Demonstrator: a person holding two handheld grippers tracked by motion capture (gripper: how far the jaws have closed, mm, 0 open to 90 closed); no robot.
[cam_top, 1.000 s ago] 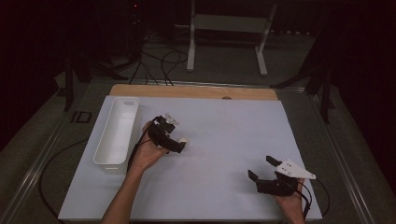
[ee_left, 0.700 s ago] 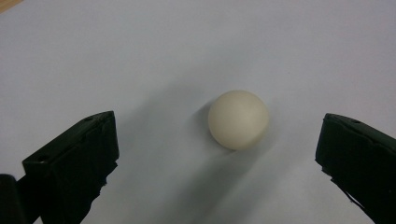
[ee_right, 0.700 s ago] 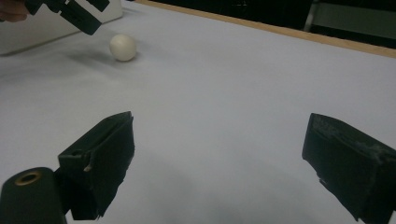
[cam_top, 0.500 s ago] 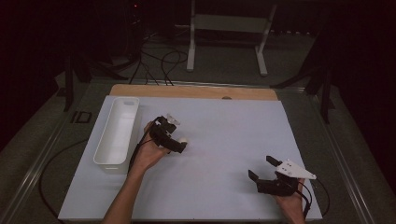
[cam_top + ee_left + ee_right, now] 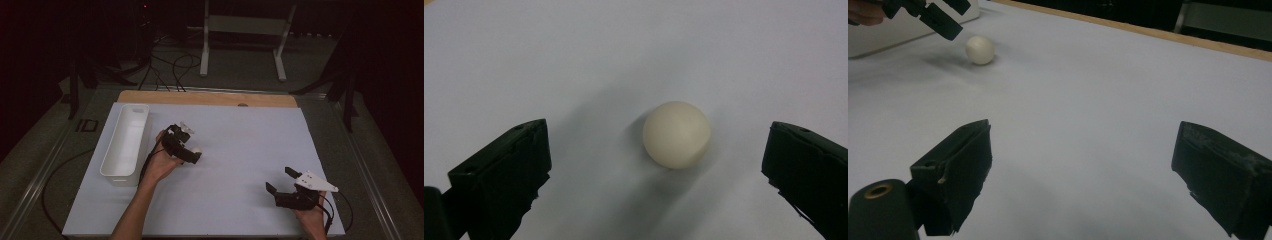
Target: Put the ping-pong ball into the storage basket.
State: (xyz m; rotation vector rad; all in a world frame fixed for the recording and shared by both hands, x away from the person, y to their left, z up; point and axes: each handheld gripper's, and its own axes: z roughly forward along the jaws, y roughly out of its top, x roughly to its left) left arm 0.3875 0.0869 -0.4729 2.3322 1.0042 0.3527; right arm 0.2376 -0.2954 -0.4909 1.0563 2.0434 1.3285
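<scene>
White, small, smooth plastic ball sits untouched between my left gripper's wide-open jaws; my right gripper, also wide, waits well apart.

A: Object: one small ball, off-white, matte, plain, no markings seen. Round, intact.

B: Location?

A: Resting on the white sheet of the tabletop, left of centre, roughly midway between the far and near edges. A white tray lies along the left edge; the ball is well apart from it, toward the middle.

B: Contact with anything?

A: Sits between the spread jaws of the left tongs, touching neither in the left gripper view. Soft shadow beneath it on the sheet.

B: Confirmed from the other side?

A: Yes. In the right gripper view the ball sits on the sheet toward the far left.
</scene>
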